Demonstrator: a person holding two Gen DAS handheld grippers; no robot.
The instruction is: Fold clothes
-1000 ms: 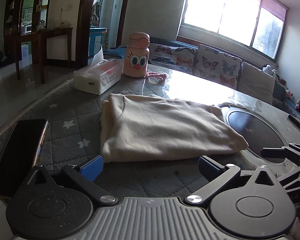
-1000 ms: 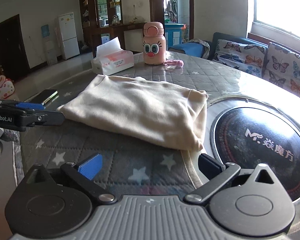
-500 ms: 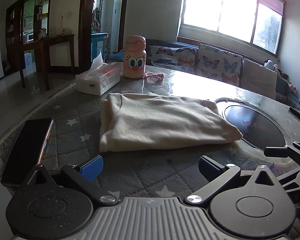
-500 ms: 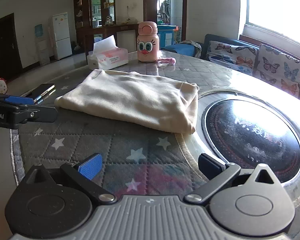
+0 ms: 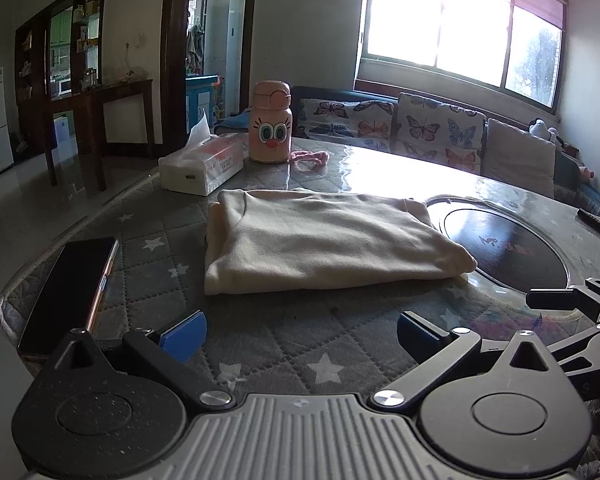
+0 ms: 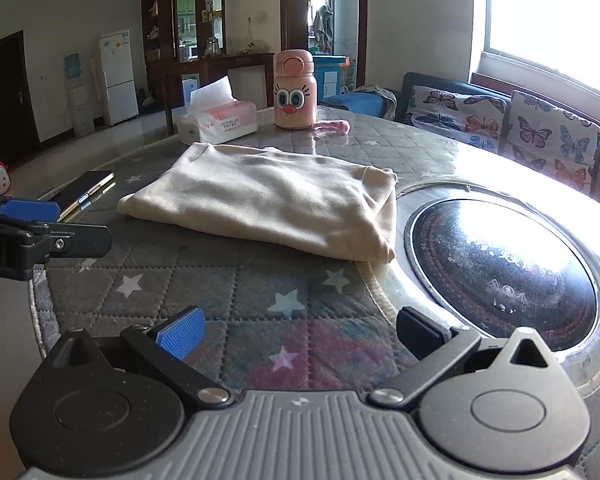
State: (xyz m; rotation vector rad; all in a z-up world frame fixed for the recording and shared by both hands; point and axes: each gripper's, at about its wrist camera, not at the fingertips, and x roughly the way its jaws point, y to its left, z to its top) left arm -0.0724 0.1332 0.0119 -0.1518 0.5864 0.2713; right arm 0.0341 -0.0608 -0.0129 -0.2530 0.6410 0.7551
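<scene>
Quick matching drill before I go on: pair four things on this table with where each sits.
Things:
1. cream folded garment
2. black smartphone
3. pink cartoon-face bottle
4. white tissue box

Places:
A. at the table's near left edge
B. far side, a pink strap beside it
C. middle of the star-patterned mat
D. just left of the bottle

Pairs: 1-C, 2-A, 3-B, 4-D

Soft matt cream cloth garment, quilted star-print table cover, glossy black glass hob
</scene>
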